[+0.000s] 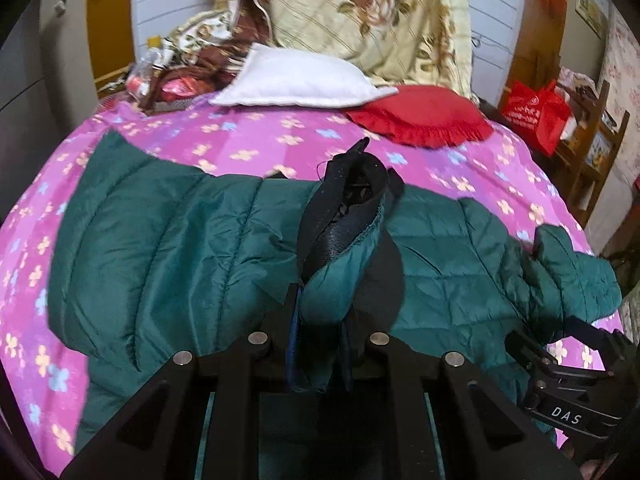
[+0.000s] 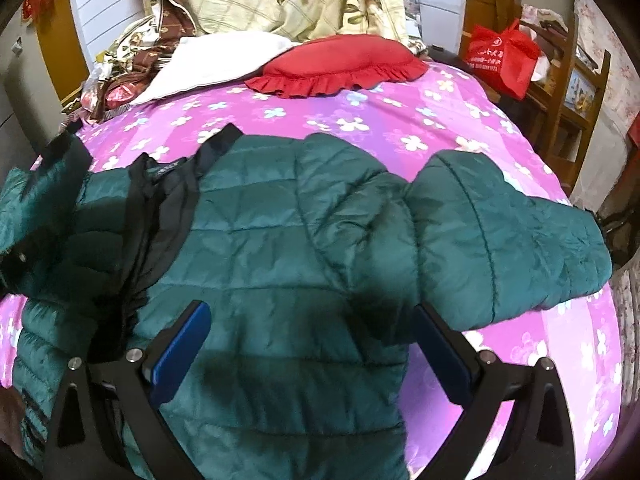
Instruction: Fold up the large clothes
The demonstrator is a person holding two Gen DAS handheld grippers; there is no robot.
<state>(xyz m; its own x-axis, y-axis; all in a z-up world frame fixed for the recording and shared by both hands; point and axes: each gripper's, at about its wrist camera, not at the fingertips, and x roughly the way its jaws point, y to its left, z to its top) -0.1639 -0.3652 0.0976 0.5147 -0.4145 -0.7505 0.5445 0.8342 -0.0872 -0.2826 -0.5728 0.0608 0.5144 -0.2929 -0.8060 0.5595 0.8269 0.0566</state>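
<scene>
Left hand-held gripper point(image 1: 320, 344), low in its frame, is clamped on a bunched fold of the green quilted jacket point(image 1: 168, 248), whose black lining hides the fingertips. Right hand-held gripper point(image 2: 312, 344) hovers spread wide above the jacket's puffy back, blue pads point(image 2: 180, 352) apart. The jacket sprawls across the pink flowered bed sheet point(image 2: 400, 120). Farther up lie a frilled red cushion point(image 2: 340, 64), a white pillow point(image 1: 296, 80), and a floral quilt point(image 1: 360, 12), cut off at the top.

- Dark green quilted puffer jacket point(image 2: 280, 240), black lining, spread flat across pink flowered bedspread point(image 2: 360, 120).
- One edge bunched, lifted upright point(image 1: 340, 248).
- Sleeve point(image 2: 500, 232) angled out rightward.
</scene>
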